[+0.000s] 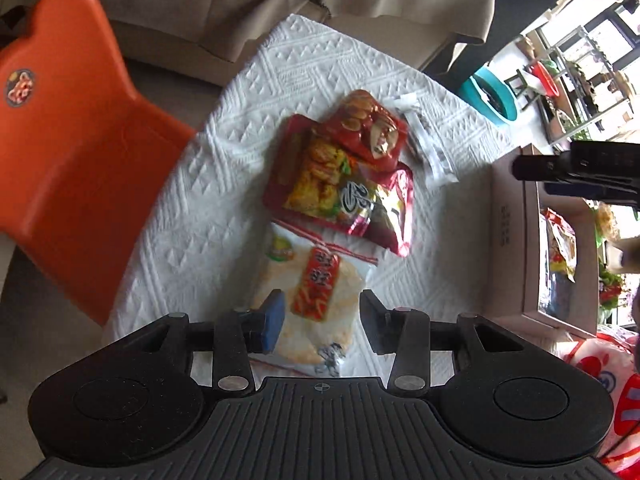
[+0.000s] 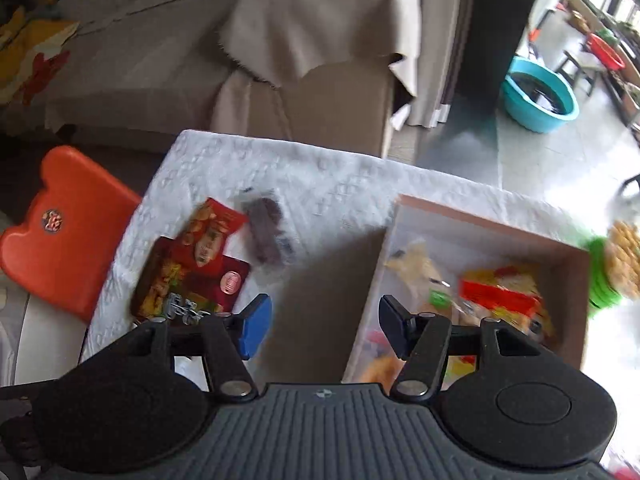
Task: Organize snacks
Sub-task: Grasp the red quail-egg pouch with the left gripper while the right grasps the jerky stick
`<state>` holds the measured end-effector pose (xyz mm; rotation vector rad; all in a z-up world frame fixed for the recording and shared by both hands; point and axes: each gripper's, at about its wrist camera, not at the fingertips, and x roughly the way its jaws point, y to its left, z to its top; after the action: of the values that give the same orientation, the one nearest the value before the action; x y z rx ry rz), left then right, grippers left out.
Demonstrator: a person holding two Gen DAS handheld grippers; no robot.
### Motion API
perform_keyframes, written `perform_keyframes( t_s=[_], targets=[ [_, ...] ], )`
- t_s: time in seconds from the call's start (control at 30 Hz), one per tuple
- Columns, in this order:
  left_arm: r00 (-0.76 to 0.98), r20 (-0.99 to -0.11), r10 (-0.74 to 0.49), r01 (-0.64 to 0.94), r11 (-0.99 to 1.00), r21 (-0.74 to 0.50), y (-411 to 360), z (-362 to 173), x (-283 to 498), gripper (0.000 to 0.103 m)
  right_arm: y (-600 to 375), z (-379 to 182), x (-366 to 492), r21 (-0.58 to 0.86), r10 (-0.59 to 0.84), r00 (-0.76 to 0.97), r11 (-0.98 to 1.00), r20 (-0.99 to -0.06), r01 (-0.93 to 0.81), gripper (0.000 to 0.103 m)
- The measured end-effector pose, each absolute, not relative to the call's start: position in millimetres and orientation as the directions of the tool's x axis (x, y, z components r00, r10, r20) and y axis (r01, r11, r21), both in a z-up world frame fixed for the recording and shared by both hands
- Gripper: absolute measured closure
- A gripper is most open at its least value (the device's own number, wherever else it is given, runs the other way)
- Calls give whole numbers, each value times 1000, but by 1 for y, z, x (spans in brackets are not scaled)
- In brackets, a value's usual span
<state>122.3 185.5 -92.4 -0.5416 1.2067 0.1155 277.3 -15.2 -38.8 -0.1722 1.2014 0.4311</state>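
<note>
White embossed cloth over the desk (image 1: 168,200), with a pale cracker packet (image 1: 308,304) lying between the spread fingers of the left tool (image 1: 322,322), ungripped. Red snack bags (image 1: 340,184) stacked just beyond, beside a clear-wrapped dark bar (image 2: 268,236). Right tool (image 2: 325,330) released, empty, over the edge of a cardboard box (image 2: 488,220) holding more packets.

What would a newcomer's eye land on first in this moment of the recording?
Probably the pile of bright red snack packets lying on the white patterned cloth, with a pale rice-cracker packet right between the open fingers of the left gripper. Next, the orange plastic chair to the left of the table, and the cardboard box on the right, already holding some snacks, with the open right gripper above its near-left corner.
</note>
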Motion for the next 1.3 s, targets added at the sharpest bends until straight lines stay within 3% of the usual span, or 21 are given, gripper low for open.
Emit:
perform_keyframes(
  t_s=[0.13, 0.3, 0.33, 0.47, 0.7, 0.8, 1.0, 1.17, 1.3],
  targets=[
    [353, -905, -237, -278, 897, -343, 214, -89, 148, 58, 49, -76, 316, 127, 244, 234, 897, -941, -422, 43],
    [341, -897, -281, -212, 907, -365, 237, -95, 184, 58, 88, -133, 357, 36, 119, 189, 919, -975, -392, 42],
    [345, -891, -296, -201, 904, -378, 239, -95, 193, 58, 88, -135, 359, 52, 130, 187, 926, -974, -373, 42],
    [371, -873, -318, -165, 902, -399, 243, -99, 232, 57, 82, -133, 344, 32, 97, 171, 937, -980, -349, 61],
    [339, -877, -340, -191, 888, -418, 226, -128, 296, 57, 66, -130, 312, 79, 122, 138, 956, -983, -283, 62],
    [289, -914, -284, -95, 942, -322, 196, -135, 305, 53, 55, -128, 309, 112, 141, 117, 968, -983, -225, 61],
    [282, -934, -219, 9, 974, -225, 164, -136, 307, 31, 48, -127, 300, 119, 154, 125, 961, -980, -251, 60],
    [236, -945, -224, 0, 973, -231, 147, -142, 322, 0, 52, -127, 297, 96, 137, 146, 961, -980, -258, 60],
    [239, -956, -167, 26, 986, -166, 136, -144, 326, 0, 57, -128, 292, 64, 117, 173, 957, -978, -283, 59]
  ],
)
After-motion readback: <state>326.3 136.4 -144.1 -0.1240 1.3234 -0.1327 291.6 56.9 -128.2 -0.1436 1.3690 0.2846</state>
